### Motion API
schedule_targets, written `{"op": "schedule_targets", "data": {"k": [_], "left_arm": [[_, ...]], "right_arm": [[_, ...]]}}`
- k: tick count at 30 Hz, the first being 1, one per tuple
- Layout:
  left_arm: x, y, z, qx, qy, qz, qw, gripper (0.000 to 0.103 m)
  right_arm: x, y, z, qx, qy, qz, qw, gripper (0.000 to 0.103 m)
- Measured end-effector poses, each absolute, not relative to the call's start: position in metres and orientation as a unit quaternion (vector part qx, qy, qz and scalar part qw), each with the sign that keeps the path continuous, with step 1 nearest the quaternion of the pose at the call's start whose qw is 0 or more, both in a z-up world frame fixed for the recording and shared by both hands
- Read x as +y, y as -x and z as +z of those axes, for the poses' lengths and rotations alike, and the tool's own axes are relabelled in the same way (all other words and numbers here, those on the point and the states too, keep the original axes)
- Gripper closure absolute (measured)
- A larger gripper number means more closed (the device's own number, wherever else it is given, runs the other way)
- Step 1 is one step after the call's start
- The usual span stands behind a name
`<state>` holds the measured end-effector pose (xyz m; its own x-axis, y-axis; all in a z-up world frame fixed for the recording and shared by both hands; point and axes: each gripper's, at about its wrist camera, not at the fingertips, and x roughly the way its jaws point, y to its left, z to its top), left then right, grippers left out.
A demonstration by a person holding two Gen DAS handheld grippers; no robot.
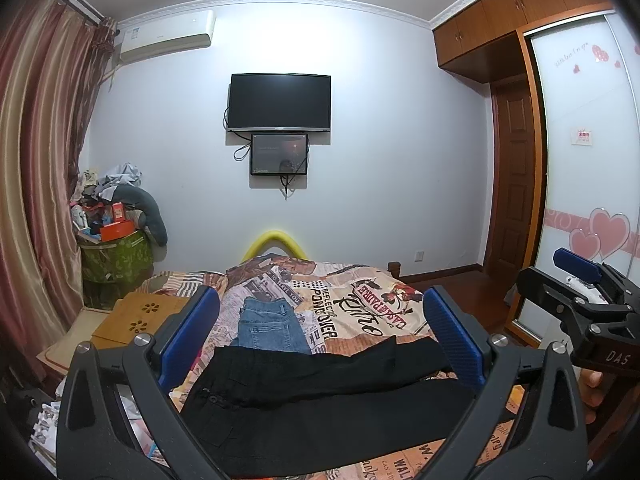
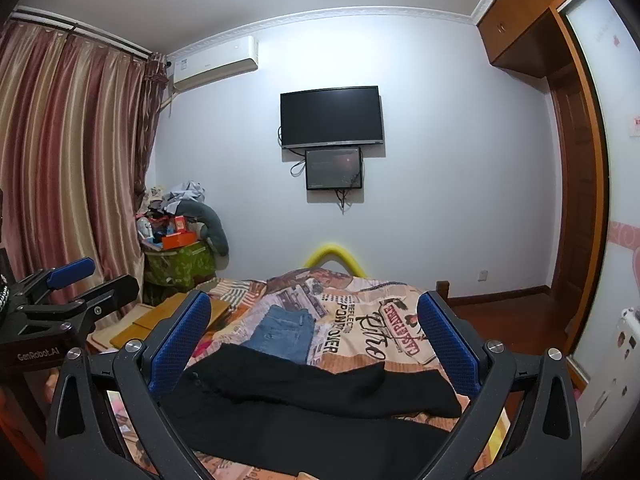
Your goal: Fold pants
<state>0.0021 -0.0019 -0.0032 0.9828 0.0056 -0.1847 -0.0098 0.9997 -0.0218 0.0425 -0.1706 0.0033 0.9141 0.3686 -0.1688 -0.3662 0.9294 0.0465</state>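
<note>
Bed [image 1: 360,292], printed cover: black pants [image 1: 320,408] spread flat across its near end, legs running toward 3 o'clock. Jeans [image 1: 268,324], folded, at 12 o'clock just beyond them. Left hand-held gripper [image 1: 320,336]: released, jaws wide, nothing between them, above the pants. Right hand-held gripper [image 2: 316,340]: likewise released and empty. TV [image 1: 279,102] on the far wall.
</note>
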Motion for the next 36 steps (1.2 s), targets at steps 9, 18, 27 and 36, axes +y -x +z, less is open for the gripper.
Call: {"op": "schedule_targets", "data": {"k": [9,18,27,36], "left_arm": [[-0.0022,-0.0012,-0.0022,0.095,0.009,0.002,0.995,0.0],[-0.0015,-0.0019,-0.002,0.097,0.006,0.0,0.995,0.0],[-0.0018,-0.0012,-0.0022,0.094,0.002,0.002,0.996,0.0],[-0.0035,-0.0008,-0.0011,0.093,-0.001,0.002,0.996,0.0]], "right_arm": [[-0.17,-0.0409,0.0004,0.09,-0.003,0.186,0.978,0.0],[-0.1704,-0.0418,0.0003,0.093,-0.004,0.185,0.978,0.0],[-0.1705,-0.0428,-0.0002,0.094,-0.004,0.186,0.978,0.0],[-0.1699,-0.043,-0.0023,0.097,-0.003,0.187,0.978,0.0]]}}
